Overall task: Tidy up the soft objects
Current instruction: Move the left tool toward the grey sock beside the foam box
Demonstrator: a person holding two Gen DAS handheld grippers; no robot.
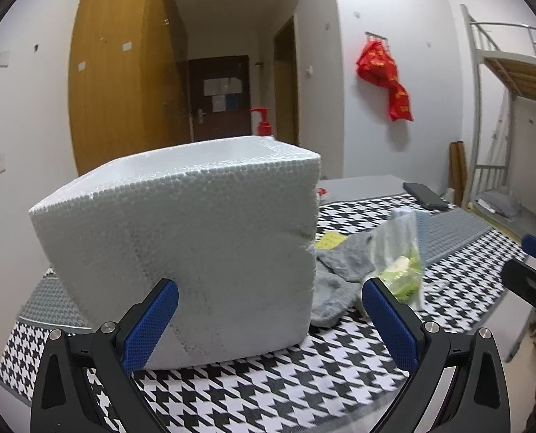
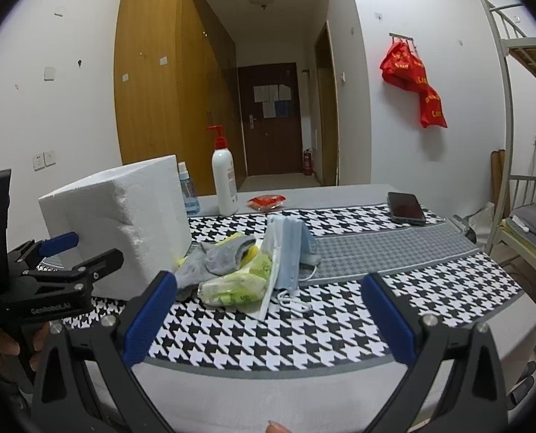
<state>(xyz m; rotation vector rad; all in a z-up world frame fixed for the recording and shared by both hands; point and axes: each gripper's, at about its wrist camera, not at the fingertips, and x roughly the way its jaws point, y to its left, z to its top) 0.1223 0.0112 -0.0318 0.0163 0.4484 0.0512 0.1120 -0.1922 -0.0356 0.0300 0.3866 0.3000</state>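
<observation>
While both grippers' fingers spread, foam box (image 1: 181, 245) blocks left gripper (image 1: 269, 310); socks (image 2: 217, 256) beside

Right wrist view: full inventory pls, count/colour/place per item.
foam box: 1, white, left on the cloth
sock: 1, grey, beside the box
tissue pack: 1, green-yellow, in front of the sock
face masks: stack, count unclear, light blue, mid-table
pump bottle: 1, white with red pump, behind the box
spray bottle: 1, blue, partly behind the box
packet: 1, red, far side
phone: 1, black, far right
tablecloth: 1, black-white houndstooth
left tool: open, around the box's corner
right tool: open, empty
</observation>
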